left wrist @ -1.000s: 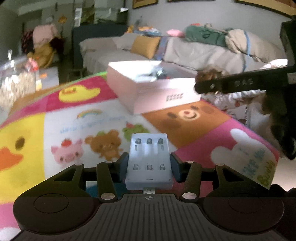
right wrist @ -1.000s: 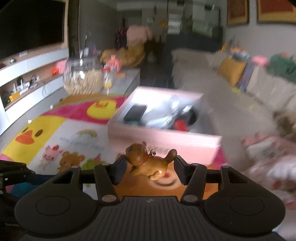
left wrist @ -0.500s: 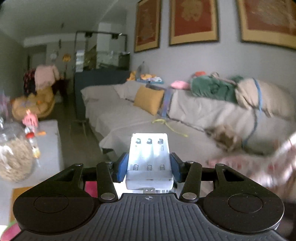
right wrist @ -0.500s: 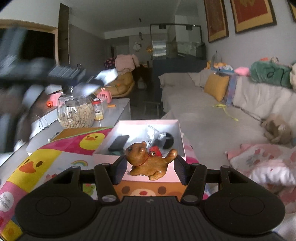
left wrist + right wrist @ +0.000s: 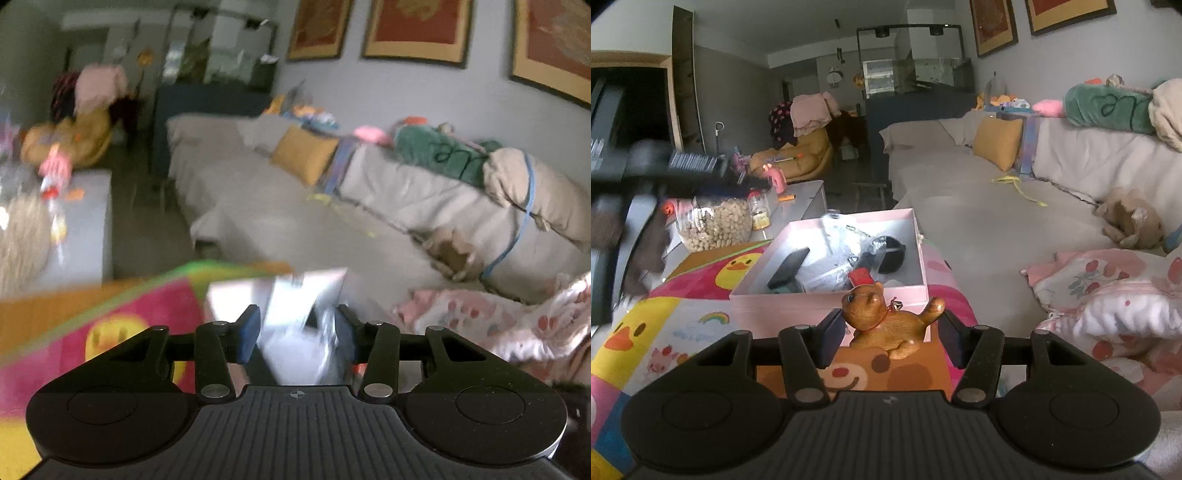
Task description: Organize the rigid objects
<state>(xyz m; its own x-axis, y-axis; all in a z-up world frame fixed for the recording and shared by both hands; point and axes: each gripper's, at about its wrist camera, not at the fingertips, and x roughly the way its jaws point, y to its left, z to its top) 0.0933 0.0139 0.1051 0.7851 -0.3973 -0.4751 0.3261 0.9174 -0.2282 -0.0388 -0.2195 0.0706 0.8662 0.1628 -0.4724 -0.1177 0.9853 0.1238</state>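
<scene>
A: Right gripper (image 5: 891, 338)?
B: Pinches the wooden cat figurine (image 5: 891, 320); the pink box (image 5: 831, 308) rim lies just past its fingertips.
A: Left gripper (image 5: 297, 334)?
B: Parted; a blurred white shape sits between; hold unclear.

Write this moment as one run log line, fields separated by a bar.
left gripper: blurred white object between fingers, grip unclear | right gripper: shut on brown cat figurine | pink box: open, items inside, beyond figurine
</scene>
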